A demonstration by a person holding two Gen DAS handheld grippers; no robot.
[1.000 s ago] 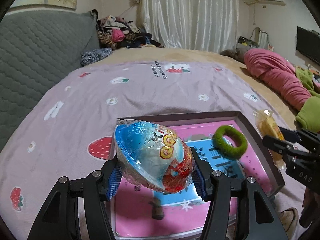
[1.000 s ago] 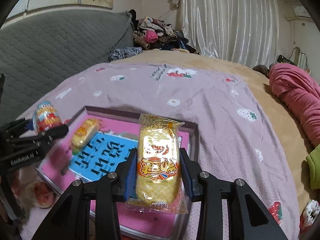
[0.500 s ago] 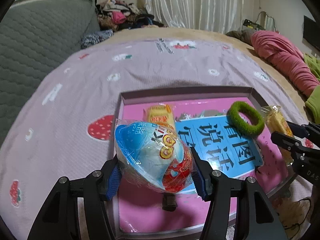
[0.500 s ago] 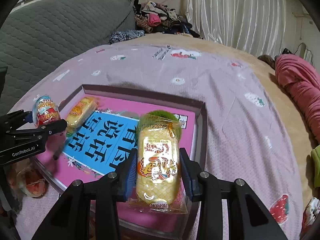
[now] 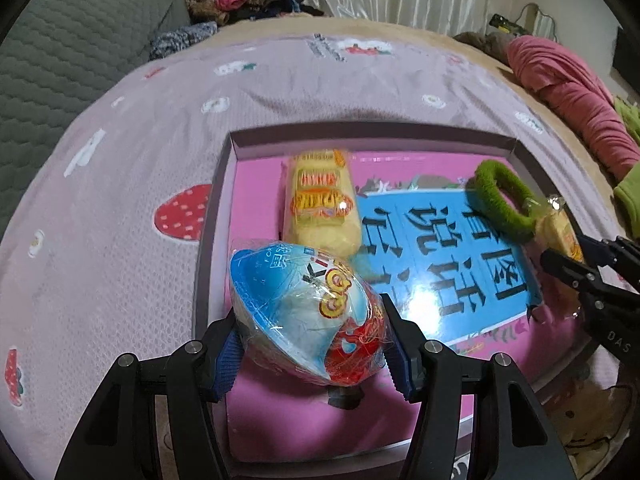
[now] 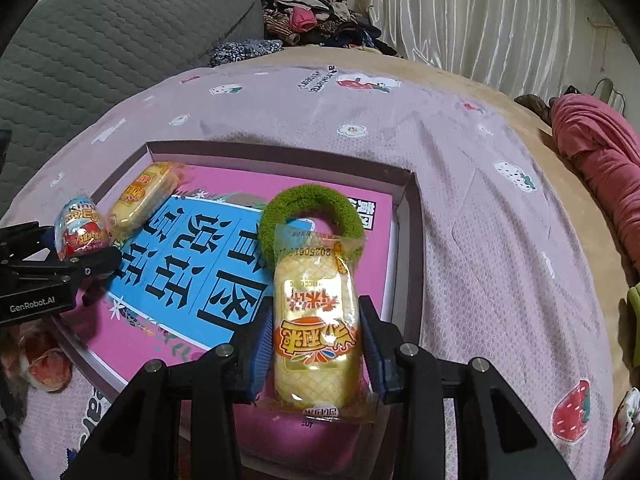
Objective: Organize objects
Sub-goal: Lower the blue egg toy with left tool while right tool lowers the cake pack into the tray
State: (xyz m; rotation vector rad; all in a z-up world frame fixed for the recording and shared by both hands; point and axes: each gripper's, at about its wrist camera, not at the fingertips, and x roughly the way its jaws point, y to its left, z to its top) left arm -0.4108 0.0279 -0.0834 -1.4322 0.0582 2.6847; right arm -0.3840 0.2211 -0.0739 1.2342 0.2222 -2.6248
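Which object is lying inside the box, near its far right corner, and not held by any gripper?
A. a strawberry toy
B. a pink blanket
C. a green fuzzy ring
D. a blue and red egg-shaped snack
C: the green fuzzy ring rests on the pink box floor by the far right corner, free of both grippers, while the left gripper holds the egg-shaped snack.
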